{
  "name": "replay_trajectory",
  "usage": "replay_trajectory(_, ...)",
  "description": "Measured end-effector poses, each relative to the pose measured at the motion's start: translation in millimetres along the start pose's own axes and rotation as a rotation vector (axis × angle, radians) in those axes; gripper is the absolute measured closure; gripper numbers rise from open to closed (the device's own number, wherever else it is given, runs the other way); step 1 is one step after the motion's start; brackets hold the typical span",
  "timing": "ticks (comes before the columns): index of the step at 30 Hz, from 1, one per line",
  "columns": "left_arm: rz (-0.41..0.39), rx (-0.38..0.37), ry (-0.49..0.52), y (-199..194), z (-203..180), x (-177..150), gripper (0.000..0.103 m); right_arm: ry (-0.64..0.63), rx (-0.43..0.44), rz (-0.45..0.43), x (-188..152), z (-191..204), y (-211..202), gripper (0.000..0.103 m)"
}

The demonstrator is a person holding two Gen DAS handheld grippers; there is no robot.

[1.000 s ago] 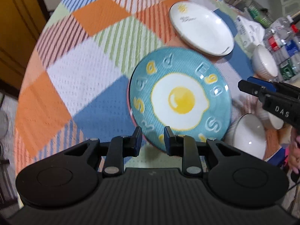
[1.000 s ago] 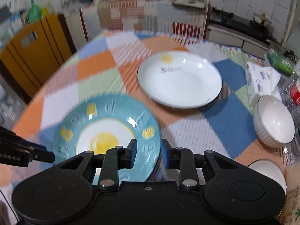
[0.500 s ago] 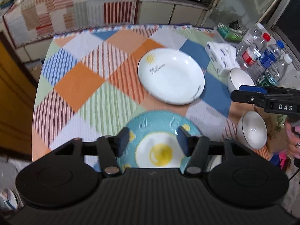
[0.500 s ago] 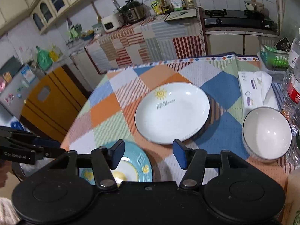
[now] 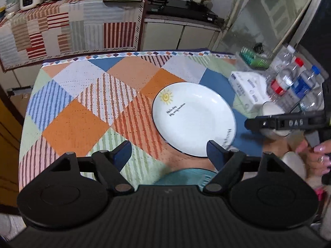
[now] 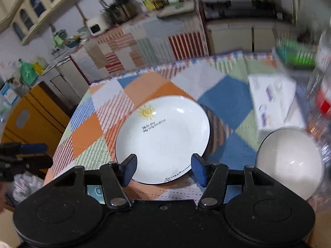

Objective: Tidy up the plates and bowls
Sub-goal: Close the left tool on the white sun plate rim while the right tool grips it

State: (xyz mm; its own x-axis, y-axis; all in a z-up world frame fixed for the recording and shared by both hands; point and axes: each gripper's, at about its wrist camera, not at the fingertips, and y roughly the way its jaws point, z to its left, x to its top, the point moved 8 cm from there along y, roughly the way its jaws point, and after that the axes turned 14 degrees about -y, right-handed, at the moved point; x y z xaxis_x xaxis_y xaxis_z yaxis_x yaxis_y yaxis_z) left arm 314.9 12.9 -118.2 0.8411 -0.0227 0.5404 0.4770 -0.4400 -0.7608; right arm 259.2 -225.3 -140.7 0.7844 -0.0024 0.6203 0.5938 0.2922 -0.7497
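A white plate with a sun print [image 5: 194,119] [image 6: 163,136] lies on the checked tablecloth, ahead of both grippers. The teal egg plate [image 5: 184,175] [image 6: 94,192] rests on the cloth, only a sliver showing under each gripper body. My left gripper [image 5: 168,153] has nothing between its fingers and its jaws are opening, above the cloth between the two plates. My right gripper [image 6: 164,165] stands open and empty over the white plate's near rim. A white bowl [image 6: 289,161] sits to its right. In the left wrist view the right gripper [image 5: 248,124] partly hides a bowl [image 5: 271,108].
A tissue pack [image 5: 248,91] and several water bottles [image 5: 289,82] crowd the table's right side, with a green basket [image 5: 252,57] behind. A hand [image 5: 316,157] holds the right gripper beside another white bowl [image 5: 293,161]. A covered counter stands beyond the table's far edge.
Both grippers have let go of the teal egg plate, opened wide and pulled back and up. The plate has slipped almost out of sight beneath them; the white plate now fills the middle.
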Motion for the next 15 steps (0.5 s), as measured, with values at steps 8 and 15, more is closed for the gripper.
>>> replay_trajectory(8, -0.024, -0.034, -0.221, 51.9, 47.7, 15.1, 0.024, 0.071, -0.08, 0.043, -6.7, -29.5, 49.3, 0.04)
replay_trajectory(15, -0.02, -0.048, -0.292, 82.6, 52.5, 21.1, 0.027, 0.17, -0.056, 0.012, -15.3, -39.8, 68.2, 0.041)
